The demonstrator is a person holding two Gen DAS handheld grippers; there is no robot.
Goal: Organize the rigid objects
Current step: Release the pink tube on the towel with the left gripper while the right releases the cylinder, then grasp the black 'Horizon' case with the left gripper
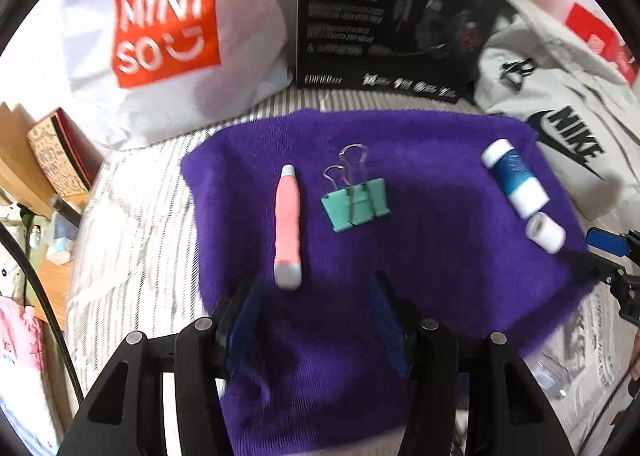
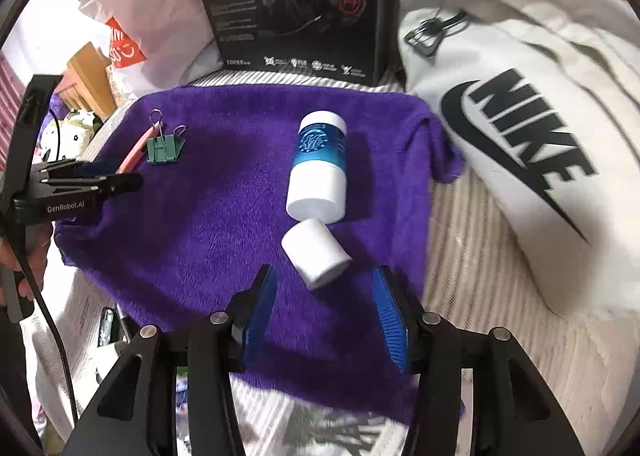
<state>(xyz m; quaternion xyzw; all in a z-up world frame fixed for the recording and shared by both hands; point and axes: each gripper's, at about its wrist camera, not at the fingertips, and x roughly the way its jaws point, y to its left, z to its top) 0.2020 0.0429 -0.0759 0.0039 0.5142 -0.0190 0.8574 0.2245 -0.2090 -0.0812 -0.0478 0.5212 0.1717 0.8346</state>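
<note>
A purple towel (image 1: 420,184) covers the bed, with a blue-and-white bottle (image 2: 318,168) at 1 o'clock in the left wrist view, a pink pen (image 1: 288,224) and green binder clip (image 1: 356,200) near centre, and a small white cap (image 2: 316,254) touching the bottle's base. The left gripper (image 1: 320,320) at 6 o'clock stands apart and empty, just below the pen. The right gripper (image 2: 324,316) is also apart, empty, just short of the cap; a placing step looks finished, and the next move probably means choosing another piece and closing around it squarely.

Bright soft daylight, motion blur throughout, strong fisheye bending with dark corners, faint shadows on purple cloth (image 1: 420,216)
</note>
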